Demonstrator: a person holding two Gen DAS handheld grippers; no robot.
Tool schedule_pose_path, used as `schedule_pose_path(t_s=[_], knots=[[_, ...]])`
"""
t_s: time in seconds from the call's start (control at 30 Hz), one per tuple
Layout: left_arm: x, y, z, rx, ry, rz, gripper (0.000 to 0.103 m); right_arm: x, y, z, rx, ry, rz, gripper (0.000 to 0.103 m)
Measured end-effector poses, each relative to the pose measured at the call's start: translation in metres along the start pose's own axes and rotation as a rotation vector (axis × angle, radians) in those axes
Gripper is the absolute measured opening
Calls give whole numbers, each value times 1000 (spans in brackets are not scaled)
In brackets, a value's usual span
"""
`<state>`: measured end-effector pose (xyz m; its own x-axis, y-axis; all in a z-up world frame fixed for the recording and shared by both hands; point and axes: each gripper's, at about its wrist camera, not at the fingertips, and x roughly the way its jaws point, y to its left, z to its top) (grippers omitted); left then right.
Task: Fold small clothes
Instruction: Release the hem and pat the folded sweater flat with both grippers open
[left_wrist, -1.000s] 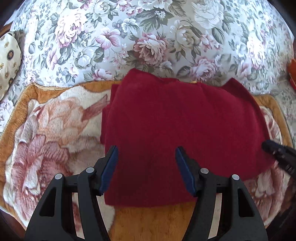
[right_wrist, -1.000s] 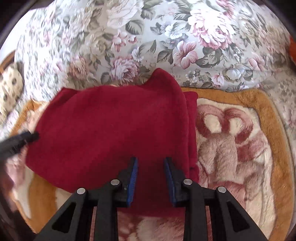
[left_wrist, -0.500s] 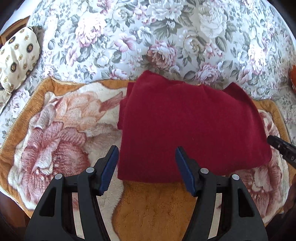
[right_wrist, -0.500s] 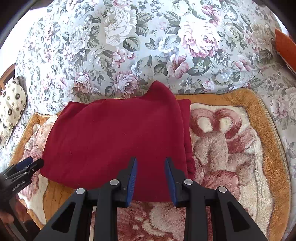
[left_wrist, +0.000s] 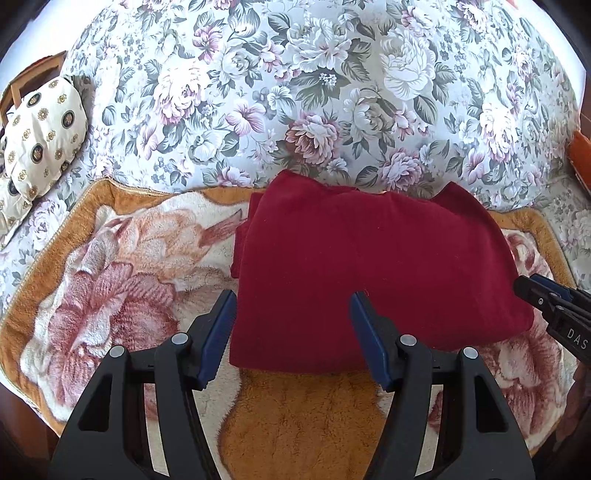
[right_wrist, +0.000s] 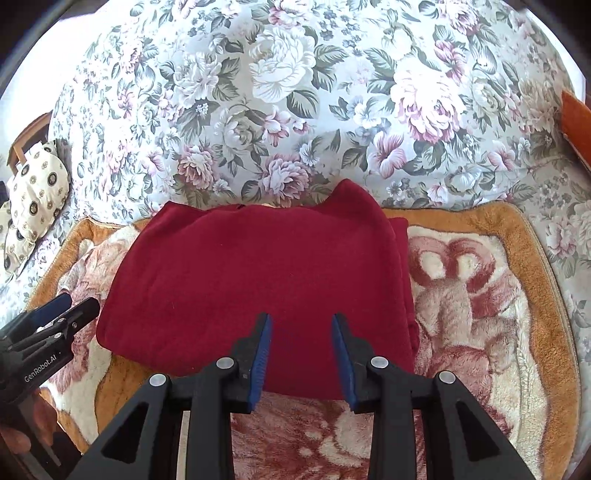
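A dark red garment (left_wrist: 369, 266) lies folded into a rough rectangle on a plush orange-and-pink flower blanket (left_wrist: 122, 280). It also shows in the right wrist view (right_wrist: 266, 280). My left gripper (left_wrist: 291, 310) is open and empty, held just above the garment's near left edge. My right gripper (right_wrist: 300, 328) is open and empty above the garment's near right edge. Each gripper shows at the edge of the other's view: the right one (left_wrist: 554, 306), the left one (right_wrist: 55, 314).
A floral bedspread (left_wrist: 332, 92) covers the bed behind the blanket. A cream dotted pillow (left_wrist: 40, 136) lies at the far left. An orange object (right_wrist: 576, 122) sits at the right edge. The blanket's front edge is close below both grippers.
Both grippers have pulled back and up from the garment, which now looks smaller and fully in view. The right gripper's jaws have opened a little wider. The garment has not moved.
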<state>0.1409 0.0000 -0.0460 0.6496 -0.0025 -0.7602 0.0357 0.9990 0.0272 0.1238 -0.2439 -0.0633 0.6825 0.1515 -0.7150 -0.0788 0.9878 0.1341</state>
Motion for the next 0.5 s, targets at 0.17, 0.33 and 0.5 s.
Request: schedule_pose_path(t_s=[0.17, 0.33, 0.5], knots=[[-2, -3, -1, -1, -1, -5, 64, -1, 1, 0, 9, -3, 18, 35], [0, -5, -2, 1, -4, -1, 64, 2, 4, -3, 13, 5, 21, 36], [5, -5, -4, 6, 5, 4, 64, 9, 8, -5, -1, 19, 24, 36]])
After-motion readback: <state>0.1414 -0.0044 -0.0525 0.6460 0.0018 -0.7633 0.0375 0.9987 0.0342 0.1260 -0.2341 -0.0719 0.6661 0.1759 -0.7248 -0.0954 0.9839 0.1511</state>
